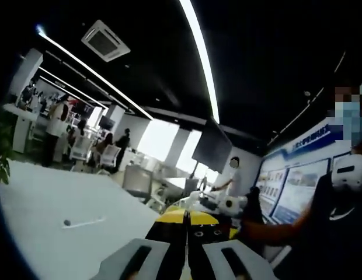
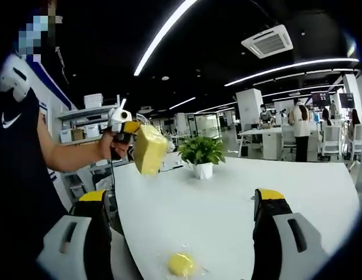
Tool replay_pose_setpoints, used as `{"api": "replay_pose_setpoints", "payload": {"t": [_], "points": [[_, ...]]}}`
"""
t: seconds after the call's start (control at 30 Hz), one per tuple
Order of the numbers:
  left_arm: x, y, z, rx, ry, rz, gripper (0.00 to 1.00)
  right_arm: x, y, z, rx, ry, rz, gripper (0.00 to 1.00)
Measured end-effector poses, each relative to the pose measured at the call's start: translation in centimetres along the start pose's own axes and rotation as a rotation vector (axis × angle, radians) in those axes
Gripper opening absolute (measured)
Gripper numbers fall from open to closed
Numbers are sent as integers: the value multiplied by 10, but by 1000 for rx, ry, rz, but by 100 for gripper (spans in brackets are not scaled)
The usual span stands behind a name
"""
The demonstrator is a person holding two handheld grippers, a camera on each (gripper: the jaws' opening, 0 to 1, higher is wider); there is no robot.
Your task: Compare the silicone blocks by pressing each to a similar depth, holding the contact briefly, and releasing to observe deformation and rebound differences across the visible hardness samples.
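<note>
Right gripper view: the person's hand [image 2: 108, 147] holds the left gripper [image 2: 124, 123] raised above the white table [image 2: 239, 198], at 10 o'clock, its jaws clamped on a yellow silicone block [image 2: 149, 149]. The right gripper [image 2: 180, 224] has its jaws spread wide, holding nothing; a second yellow block [image 2: 181, 264] lies on the table at 6 o'clock. A potted plant [image 2: 201, 154] stands beyond. Left gripper view: the jaws sit close together with yellow between them.

Around me an open office: dark ceiling with long light strips [image 2: 163, 35], an air vent [image 2: 268, 41], white surface [image 2: 228, 204], potted plant [image 2: 201, 154], shelving [image 2: 82, 125].
</note>
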State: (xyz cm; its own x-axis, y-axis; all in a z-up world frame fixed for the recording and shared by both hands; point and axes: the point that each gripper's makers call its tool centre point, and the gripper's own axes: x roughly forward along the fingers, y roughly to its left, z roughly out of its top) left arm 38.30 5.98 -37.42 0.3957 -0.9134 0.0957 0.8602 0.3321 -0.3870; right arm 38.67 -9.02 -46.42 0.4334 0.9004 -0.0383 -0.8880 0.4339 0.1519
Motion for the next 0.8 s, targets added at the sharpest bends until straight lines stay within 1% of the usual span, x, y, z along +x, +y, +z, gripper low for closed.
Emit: {"api": "replay_pose_setpoints", "payload": {"t": [0.1,0.23,0.4,0.43,0.5,0.53,0.6,0.7,0.8], "points": [[3,-7,0,4,4,-26,0,10,11,8,14,-24,46,96],[5,-14,0,8,9,-51,0,21,19,12,3,-20,80,96],[8,-23,0,-16,3,-90,0,31,26,18,6,-32,105,96],[9,-26,-1,-25,2,-111,0,33,31,24,24,-53,124,96],[10,-29,-1,-24,2,-122,0,37,37,30,24,-68,148,96],[12,-32,-1,-25,5,-132,0,39,43,33,25,-75,175,96],[13,-37,0,-24,6,-149,0,42,55,43,59,-106,235,96],[15,-44,2,-21,4,-168,0,47,63,44,32,-88,256,96],[16,-49,3,-11,6,-181,0,52,68,48,30,-92,277,96]]}}
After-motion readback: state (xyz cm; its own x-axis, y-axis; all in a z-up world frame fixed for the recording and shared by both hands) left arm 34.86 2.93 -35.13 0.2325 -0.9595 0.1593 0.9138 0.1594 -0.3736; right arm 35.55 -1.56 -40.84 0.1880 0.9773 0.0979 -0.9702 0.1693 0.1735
